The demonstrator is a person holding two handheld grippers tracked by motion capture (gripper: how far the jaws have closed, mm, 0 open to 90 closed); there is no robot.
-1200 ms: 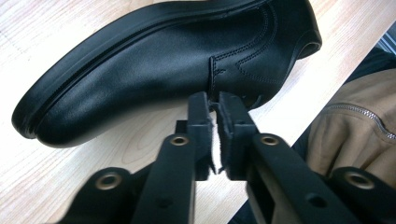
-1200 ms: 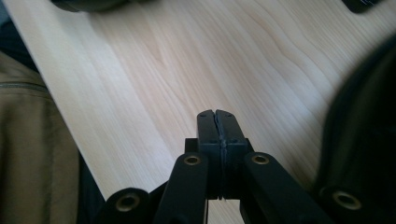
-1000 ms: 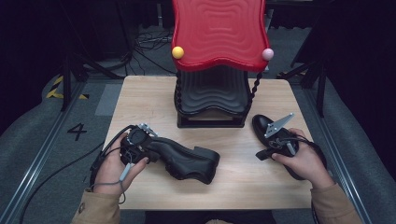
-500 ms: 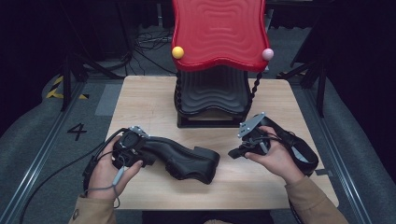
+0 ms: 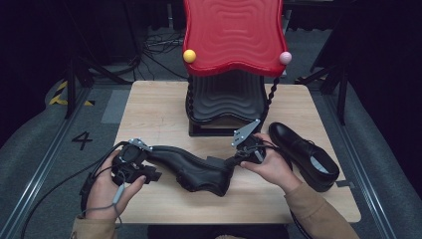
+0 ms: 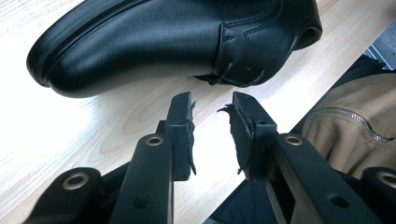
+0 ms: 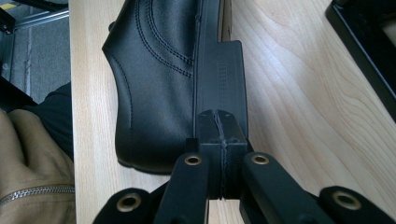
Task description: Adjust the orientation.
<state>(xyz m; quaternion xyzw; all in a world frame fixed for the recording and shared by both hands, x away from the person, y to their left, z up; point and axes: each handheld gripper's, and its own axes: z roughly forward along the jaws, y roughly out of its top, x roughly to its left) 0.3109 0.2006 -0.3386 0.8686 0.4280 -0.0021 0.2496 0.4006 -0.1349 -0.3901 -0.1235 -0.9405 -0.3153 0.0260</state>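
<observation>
- A black leather shoe (image 5: pixel 191 169) lies on its side across the near middle of the pale wooden desk (image 5: pixel 149 107), its toe toward the person's left and its heel toward the right.
- The left gripper (image 5: pixel 133 162) sits at the toe end in the high view. The left gripper view shows its fingers (image 6: pixel 180 130) spread apart with nothing between them and the bare desk showing through the gap; they have just been opening. The shoe (image 6: pixel 163 39) lies just beyond the tips, clear of both worn pads.
- The right gripper (image 5: pixel 238 158) meets the shoe at its heel end in the high view. The right gripper view shows its fingers (image 7: pixel 210 140) pressed together with nothing between them, the tips right at the block heel of the shoe (image 7: pixel 159 70), whose sole edge faces the camera.
- A second black shoe (image 5: pixel 303 154) stands upright on its sole toward the desk's right edge, just beyond the right hand (image 5: pixel 271 167), its opening facing up.
- At the far middle of the desk stands a black stand (image 5: pixel 224 102) of wavy stacked shelves under a red wavy top (image 5: pixel 231 35), with a yellow ball (image 5: pixel 189 56) and a pink ball (image 5: pixel 284 58) at its front corners.
- The left hand (image 5: pixel 107 191) and tan sleeves (image 5: pixel 318 214) enter from the bottom, and a cable (image 5: pixel 59 184) trails off the left gripper over the grey floor.
</observation>
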